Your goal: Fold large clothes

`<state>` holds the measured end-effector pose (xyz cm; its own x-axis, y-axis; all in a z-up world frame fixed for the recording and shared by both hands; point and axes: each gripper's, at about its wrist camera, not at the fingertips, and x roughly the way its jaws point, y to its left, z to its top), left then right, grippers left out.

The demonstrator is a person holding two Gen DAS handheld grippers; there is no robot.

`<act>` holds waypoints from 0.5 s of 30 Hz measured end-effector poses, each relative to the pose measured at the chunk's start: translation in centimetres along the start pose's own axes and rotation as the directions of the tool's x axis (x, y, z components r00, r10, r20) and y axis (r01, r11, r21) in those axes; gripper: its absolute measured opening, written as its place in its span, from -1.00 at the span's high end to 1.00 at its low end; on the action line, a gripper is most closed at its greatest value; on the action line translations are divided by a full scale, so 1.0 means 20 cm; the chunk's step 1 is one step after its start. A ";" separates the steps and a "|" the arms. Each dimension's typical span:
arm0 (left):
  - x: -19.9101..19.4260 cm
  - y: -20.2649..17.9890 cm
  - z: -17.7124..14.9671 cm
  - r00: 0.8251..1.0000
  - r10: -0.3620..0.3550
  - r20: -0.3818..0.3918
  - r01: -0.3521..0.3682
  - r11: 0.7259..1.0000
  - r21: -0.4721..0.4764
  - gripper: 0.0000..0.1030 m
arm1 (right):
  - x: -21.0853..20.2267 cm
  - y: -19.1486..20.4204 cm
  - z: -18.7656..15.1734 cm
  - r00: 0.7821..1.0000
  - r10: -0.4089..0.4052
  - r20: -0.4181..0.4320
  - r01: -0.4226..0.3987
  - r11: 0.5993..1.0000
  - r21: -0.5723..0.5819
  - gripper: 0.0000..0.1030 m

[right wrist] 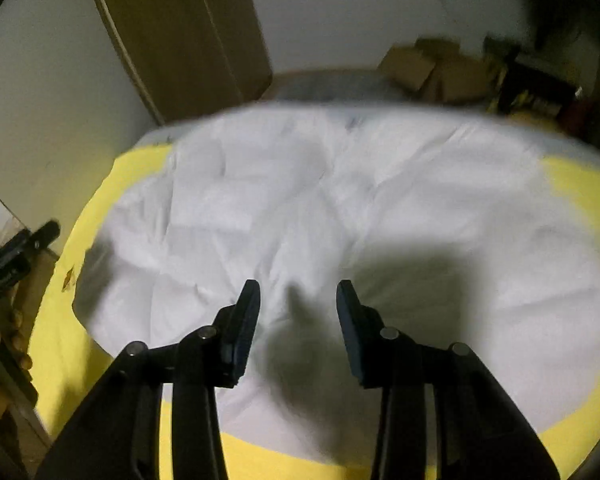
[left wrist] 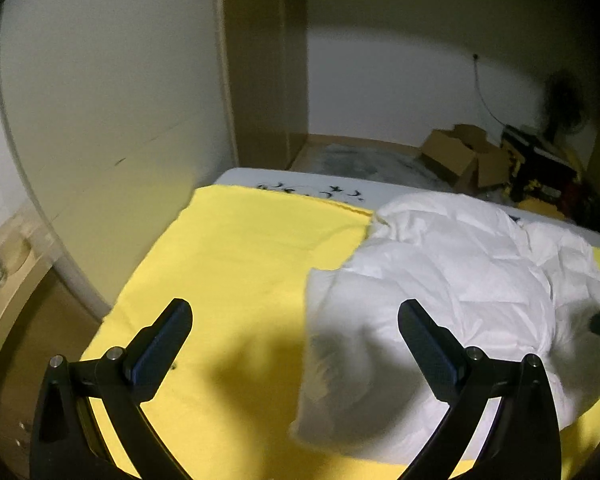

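A large white padded garment lies crumpled on a yellow sheet that covers a bed. My left gripper is open and empty above the sheet, just left of the garment's near edge. In the right wrist view the same white garment spreads across the yellow sheet. My right gripper is open and empty, hovering over the garment's near middle. The left gripper shows at the far left of that view.
A white wall runs along the bed's left side. A brown wardrobe stands beyond the bed. Open cardboard boxes and dark clutter sit on the floor at the far right. A wooden ledge lies at left.
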<state>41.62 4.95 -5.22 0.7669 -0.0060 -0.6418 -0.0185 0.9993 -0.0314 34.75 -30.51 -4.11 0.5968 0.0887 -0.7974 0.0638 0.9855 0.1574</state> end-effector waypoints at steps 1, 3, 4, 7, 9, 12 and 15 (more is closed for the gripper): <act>-0.02 0.01 0.00 1.000 -0.002 -0.001 0.002 1.000 -0.009 -0.99 | 0.00 -0.04 0.03 1.000 0.006 -0.002 -0.006 1.000 0.010 0.21; -0.06 0.03 0.02 1.000 -0.005 -0.001 0.005 1.000 -0.030 -0.99 | -0.08 -0.06 0.00 1.000 -0.016 0.006 0.016 1.000 0.025 0.21; -0.08 0.03 0.02 1.000 -0.005 0.001 0.005 0.999 -0.034 -0.99 | -0.11 -0.06 -0.03 1.000 -0.024 0.007 0.023 0.999 0.036 0.21; -0.11 0.02 0.04 1.000 -0.006 0.011 0.006 1.000 -0.029 -0.99 | -0.16 -0.11 -0.08 1.000 -0.003 0.005 0.003 0.999 0.052 0.21; -0.14 0.02 0.04 1.000 0.002 0.018 -0.002 1.000 -0.019 -0.99 | -0.15 -0.13 -0.11 1.000 0.001 0.015 -0.002 0.999 0.052 0.21; -0.16 0.03 0.06 0.999 -0.001 0.042 0.002 1.000 -0.021 -0.99 | -0.18 -0.09 -0.11 0.999 0.015 0.030 -0.016 0.998 0.052 0.21; -0.17 0.03 0.08 0.997 -0.017 0.077 0.018 1.000 -0.010 -0.99 | -0.21 -0.07 -0.10 0.997 0.008 0.071 -0.010 0.999 0.032 0.21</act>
<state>40.04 5.58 -1.95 0.8142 -0.0203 -0.5803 -0.0114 0.9986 -0.0508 30.60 -31.91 -2.16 0.6529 0.0856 -0.7526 0.0834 0.9794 0.1837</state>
